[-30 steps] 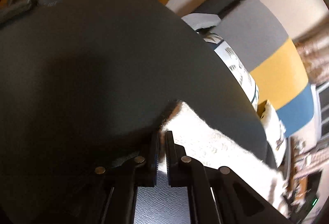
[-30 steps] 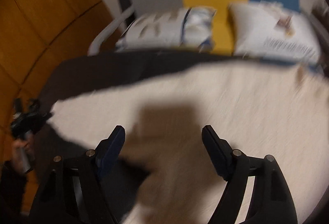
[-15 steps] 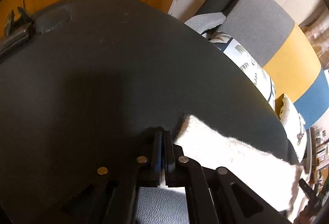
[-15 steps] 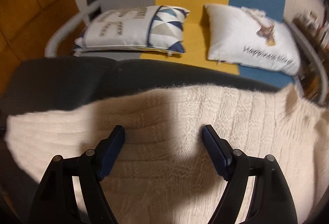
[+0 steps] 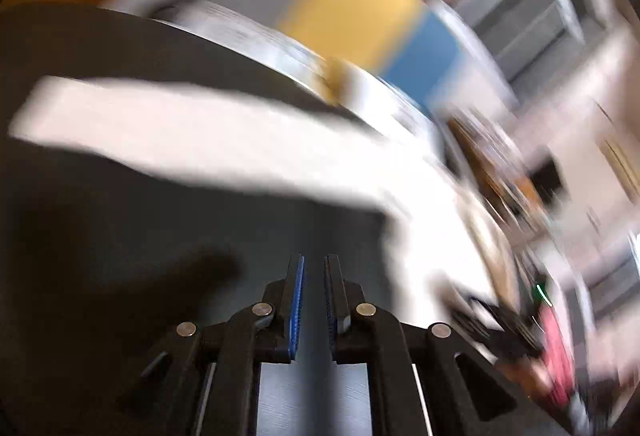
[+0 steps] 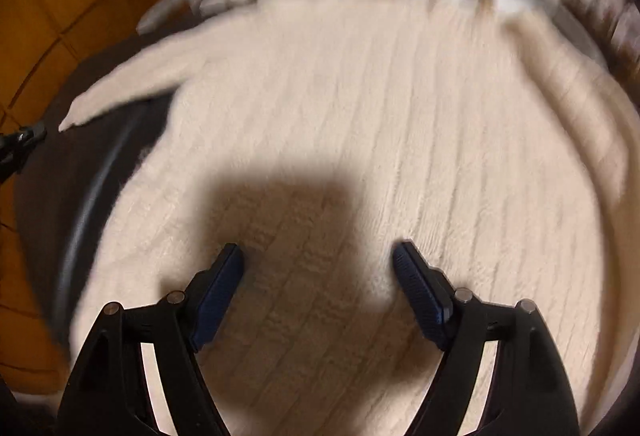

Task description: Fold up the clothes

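The left wrist view looks forward past the left gripper (image 5: 314, 272), low over the dark table (image 5: 120, 236), toward a blurred striped sofa (image 5: 360, 8) beyond it. The right wrist view looks steeply down, close over the cream sweater (image 6: 360, 96) ahead of the right gripper (image 6: 318, 260); both share sweater, table and sofa

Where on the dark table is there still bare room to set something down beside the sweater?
Bare dark table shows below the outstretched sleeve, ahead of the left gripper. The cream sweater fills everything under the open right gripper.
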Available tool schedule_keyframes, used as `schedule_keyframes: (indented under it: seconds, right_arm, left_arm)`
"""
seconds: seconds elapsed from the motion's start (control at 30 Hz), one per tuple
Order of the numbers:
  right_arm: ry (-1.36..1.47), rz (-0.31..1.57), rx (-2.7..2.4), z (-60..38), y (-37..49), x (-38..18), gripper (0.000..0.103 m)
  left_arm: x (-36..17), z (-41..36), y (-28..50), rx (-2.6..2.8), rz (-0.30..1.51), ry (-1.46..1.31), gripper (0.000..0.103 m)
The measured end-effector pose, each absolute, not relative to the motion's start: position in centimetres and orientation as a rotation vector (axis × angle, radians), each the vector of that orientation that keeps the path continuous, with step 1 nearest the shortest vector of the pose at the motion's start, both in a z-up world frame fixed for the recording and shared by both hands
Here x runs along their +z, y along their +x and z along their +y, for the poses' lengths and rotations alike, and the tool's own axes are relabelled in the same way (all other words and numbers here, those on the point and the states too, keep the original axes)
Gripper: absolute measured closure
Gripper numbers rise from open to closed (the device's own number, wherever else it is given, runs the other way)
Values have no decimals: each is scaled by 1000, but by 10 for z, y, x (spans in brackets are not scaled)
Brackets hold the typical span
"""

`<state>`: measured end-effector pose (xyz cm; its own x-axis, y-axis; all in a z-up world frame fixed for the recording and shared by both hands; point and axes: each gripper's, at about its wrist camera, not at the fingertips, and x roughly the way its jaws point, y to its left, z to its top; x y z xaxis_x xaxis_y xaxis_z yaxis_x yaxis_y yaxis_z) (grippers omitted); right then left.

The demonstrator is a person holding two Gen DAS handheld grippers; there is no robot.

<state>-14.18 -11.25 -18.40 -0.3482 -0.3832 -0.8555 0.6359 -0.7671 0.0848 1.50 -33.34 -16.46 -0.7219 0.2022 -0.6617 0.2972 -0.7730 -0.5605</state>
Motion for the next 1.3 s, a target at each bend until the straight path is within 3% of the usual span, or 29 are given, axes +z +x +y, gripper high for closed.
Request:
schedule_keyframes:
  seconds: [0.17,0.27,0.47,0.57,0.7,0.93,1.13,1.3]
  right_arm:
    - [1330,164,-2109,-106,-150,-170,19]
    - [1269,215,-2125,-83,-135,-145,20]
    - [1340,365,-2081,-32,-82,-173,19]
    - [1229,314,-2139,-24,-63,-173,18]
    - [1175,188,-2188,13,-61,-144,18]
    - [1100,1,-2327,106,-45,-97,18]
    - [1269,-131,-2628,239,-16,-109,18]
    - [1343,-97,-2666,260,-23,-130,18]
  left_arm:
    - [-183,-218,-7,-2754,851,1406,95]
    - [-191,-189,10,-2716,754,1462,95]
    - [-197,-188,30,-2676,732,1465,97]
    - [-198,-190,2,-2634,739,1481,97]
    - [-188,-178,-12,-2602,561,1499,97]
    - [-171,-167,-18,-2581,636,1498,92]
    - [-166,-135,-42,-2625,662,1553,91]
    - [-161,-101,-61,-2684,652,1591,91]
